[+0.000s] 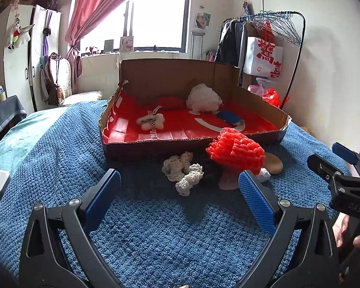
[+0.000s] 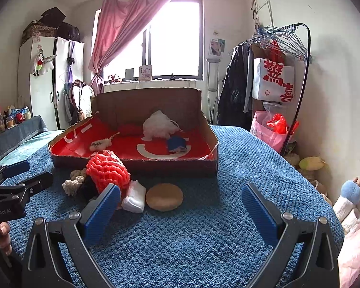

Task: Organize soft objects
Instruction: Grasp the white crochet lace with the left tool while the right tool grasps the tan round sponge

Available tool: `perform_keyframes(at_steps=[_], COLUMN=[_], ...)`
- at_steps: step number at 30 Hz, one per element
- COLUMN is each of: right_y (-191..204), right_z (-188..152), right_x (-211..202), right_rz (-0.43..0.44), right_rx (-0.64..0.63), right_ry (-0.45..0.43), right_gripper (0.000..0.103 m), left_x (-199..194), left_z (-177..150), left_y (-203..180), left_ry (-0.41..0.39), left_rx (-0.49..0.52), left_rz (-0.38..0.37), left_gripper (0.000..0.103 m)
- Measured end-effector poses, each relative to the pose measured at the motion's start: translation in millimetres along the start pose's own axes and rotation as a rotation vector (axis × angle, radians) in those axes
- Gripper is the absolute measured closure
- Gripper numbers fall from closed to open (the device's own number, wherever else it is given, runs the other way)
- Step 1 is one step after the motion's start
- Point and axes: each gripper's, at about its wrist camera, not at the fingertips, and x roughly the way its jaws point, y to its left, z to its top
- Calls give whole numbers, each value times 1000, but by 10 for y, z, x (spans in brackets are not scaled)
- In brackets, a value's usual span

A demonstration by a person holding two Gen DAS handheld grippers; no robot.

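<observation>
Both the left tool (image 1: 180,189) and right tool (image 2: 181,200) are spread wide and hold nothing. The red knitted ball (image 2: 107,171) looks light and squishy, so pinch its fat middle.

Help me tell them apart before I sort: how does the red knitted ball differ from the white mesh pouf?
The red knitted ball is bright red and chunky; the white mesh pouf is pale and frilly. The red ball sits on the blue blanket outside the cardboard tray, against its front wall; the pouf lies inside the tray, near the back. Both look soft and rounded, and neither gripper holds them.
</observation>
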Motion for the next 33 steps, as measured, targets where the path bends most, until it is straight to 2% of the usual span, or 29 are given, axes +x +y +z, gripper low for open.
perform_keyframes(at_steps=[13,33], right_y=[50,-19], right_z=[-287,-339], right_x=[128,271], right_rz=[8,10], right_rx=[-5,26], right_ry=[67,121], right_gripper=[0,0], left_x=[104,171], left_z=[-289,-345], left_y=[5,-19], left_ry=[82,134], left_rx=[-1,7], left_rz=[37,44], left_gripper=[2,2])
